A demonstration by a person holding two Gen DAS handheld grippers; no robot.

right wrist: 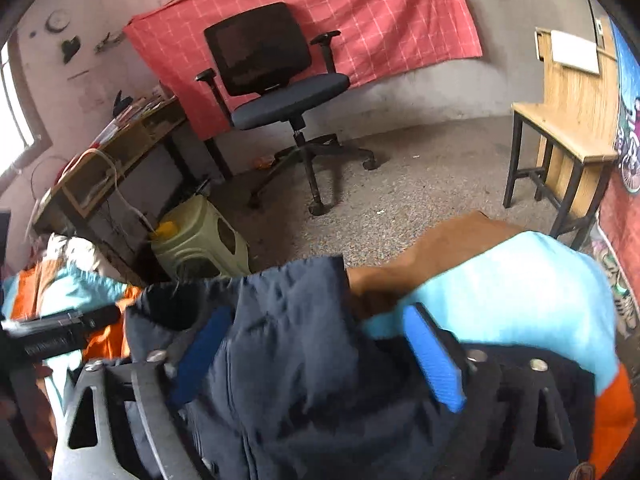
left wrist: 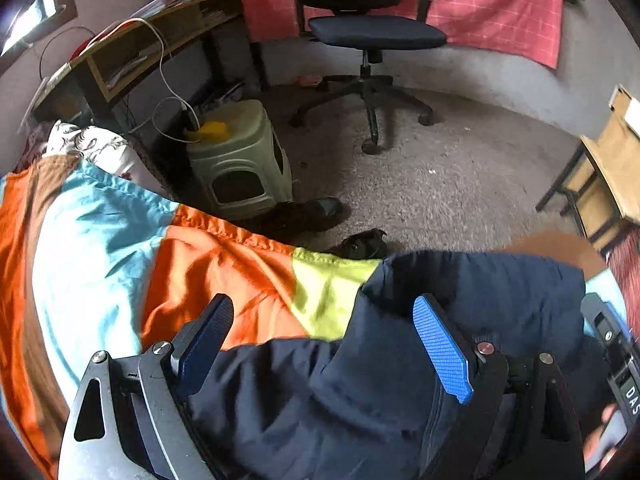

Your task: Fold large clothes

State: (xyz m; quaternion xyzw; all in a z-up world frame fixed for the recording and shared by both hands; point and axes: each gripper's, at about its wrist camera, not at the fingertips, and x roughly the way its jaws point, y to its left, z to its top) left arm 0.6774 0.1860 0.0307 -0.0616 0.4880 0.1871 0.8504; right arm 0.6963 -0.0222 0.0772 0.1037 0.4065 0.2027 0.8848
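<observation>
We have the navy garment [left wrist: 460, 292] lying rumpled on the striped bedspread [left wrist: 224, 264], its far edge close to the bed's edge. Both tongs spread, nothing pinched: left gripper [left wrist: 324, 344] and right gripper [right wrist: 316, 356] straddle navy cloth, pads not pressing it. Beyond the edge: bare floor [left wrist: 460, 168], green stool [left wrist: 240, 160] close, office chair [left wrist: 372, 32] further.

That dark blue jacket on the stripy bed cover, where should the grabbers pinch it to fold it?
Pinch the dark blue jacket along its far edge, one gripper near each end, coming down from above. It lies spread and rumpled on the striped bed cover, and that edge is raised and free to lift. The left gripper and right gripper both hang over it with jaws open, so I'd close on cloth alone.
</observation>
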